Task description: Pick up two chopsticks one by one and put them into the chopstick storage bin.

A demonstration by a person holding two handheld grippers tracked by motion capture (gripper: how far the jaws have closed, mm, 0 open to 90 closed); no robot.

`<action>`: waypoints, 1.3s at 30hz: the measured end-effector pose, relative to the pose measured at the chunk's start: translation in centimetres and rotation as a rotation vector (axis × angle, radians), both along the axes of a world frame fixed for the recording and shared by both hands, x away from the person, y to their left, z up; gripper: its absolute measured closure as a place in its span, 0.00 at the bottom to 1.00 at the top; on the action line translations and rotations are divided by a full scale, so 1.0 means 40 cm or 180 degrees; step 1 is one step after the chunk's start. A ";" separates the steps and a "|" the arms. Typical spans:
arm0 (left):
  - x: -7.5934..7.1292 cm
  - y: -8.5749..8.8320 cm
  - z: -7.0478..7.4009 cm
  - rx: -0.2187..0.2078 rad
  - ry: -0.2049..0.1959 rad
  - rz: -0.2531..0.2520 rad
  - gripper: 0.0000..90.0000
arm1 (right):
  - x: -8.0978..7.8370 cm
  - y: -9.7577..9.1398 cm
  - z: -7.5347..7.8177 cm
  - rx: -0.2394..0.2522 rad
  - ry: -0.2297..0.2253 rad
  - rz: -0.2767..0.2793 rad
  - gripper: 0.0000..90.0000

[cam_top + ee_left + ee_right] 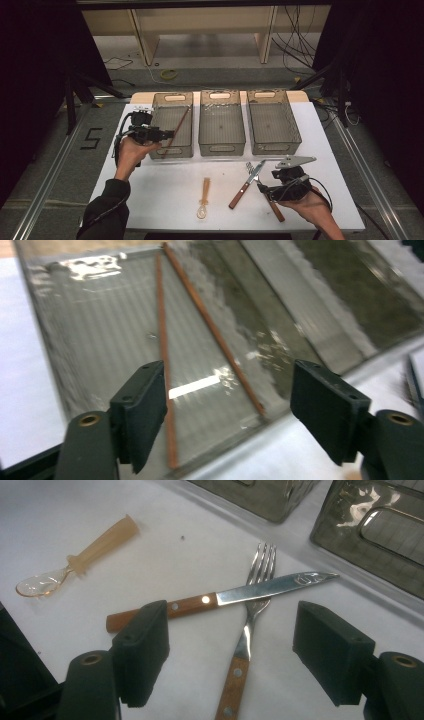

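Chopsticks (162, 330) lie inside the left bin (184, 148), the first of three clear plastic bins standing in a row at the far side of the white surface (165, 190). In the left gripper view the two thin brown sticks rest on the bottom of this bin, close together at the far end and spreading apart toward the near end, and one of them seems to lean against the wall. The left gripper (227, 405) hangs just above the near left edge of that bin with its jaws spread wide and nothing between them, so I judge that the sticks are already dropped there and this part of the sorting is done. The middle bin (222, 146) and the right bin (295, 135) look empty, probably kept for the other kinds of cutlery. On the near part of the surface three pieces wait: a translucent plastic spoon (203, 199) to the left, and further right a knife (220, 599) with a wooden handle lying across a fork (245, 645), so the two touch where they cross. The right gripper (230, 650) is held low just over this crossing, jaws spread and pinching nothing, pointing at the handles. Because the knife lies on top, I think it is easier to take the knife first, otherwise the fork may drag it along.
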State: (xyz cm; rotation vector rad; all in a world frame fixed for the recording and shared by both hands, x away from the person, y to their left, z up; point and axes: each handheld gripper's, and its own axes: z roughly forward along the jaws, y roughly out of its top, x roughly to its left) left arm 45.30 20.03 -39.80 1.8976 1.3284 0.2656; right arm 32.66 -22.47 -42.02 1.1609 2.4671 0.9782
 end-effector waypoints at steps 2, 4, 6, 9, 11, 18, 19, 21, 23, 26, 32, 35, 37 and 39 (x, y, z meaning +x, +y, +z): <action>-0.019 -0.011 -0.004 0.0013 0.0021 -0.0030 0.30 | -0.001 -0.001 -0.001 0.0005 0.0014 -0.0004 0.34; -0.038 -0.019 -0.008 -0.0030 0.0020 -0.0047 0.28 | -0.001 -0.001 -0.003 0.0005 0.0005 -0.0018 0.34; -0.053 -0.031 -0.015 -0.0080 0.0036 -0.0090 0.27 | 0.000 -0.002 -0.005 0.0021 -0.0009 -0.0044 0.34; -0.070 -0.048 -0.019 -0.0026 0.0044 -0.0141 0.25 | 0.000 -0.003 -0.007 0.0037 -0.0031 -0.0070 0.34; -0.081 -0.060 -0.023 -0.0010 0.0062 -0.0167 0.24 | 0.000 -0.003 -0.008 0.0045 -0.0042 -0.0087 0.34; -0.114 -0.096 -0.038 0.0009 0.0115 -0.0312 0.23 | -0.002 -0.006 -0.014 0.0064 -0.0061 -0.0126 0.34; -0.120 -0.105 -0.042 0.0031 0.0114 -0.0327 0.23 | -0.002 -0.006 -0.015 0.0064 -0.0062 -0.0127 0.34; -0.131 -0.124 -0.050 0.0090 0.0143 -0.0393 0.23 | -0.002 -0.006 -0.017 0.0061 -0.0066 -0.0121 0.34; -0.141 -0.140 -0.060 0.0143 0.0171 -0.0460 0.23 | -0.004 -0.005 -0.017 0.0054 -0.0071 -0.0117 0.34; -0.152 -0.157 -0.066 0.0173 0.0177 -0.0513 0.23 | -0.006 -0.006 -0.017 0.0057 -0.0062 -0.0130 0.34; -0.170 -0.178 -0.073 0.0198 0.0164 -0.0569 0.23 | -0.007 -0.009 -0.020 0.0064 -0.0067 -0.0153 0.34; -0.175 -0.184 -0.080 0.0214 0.0181 -0.0599 0.23 | -0.008 -0.010 -0.022 0.0076 -0.0090 -0.0169 0.34; -0.179 -0.191 -0.089 0.0229 0.0205 -0.0621 0.23 | -0.009 -0.010 -0.023 0.0099 -0.0108 -0.0192 0.34; -0.183 -0.199 -0.099 0.0249 0.0244 -0.0641 0.23 | -0.010 -0.009 -0.027 0.0108 -0.0111 -0.0205 0.34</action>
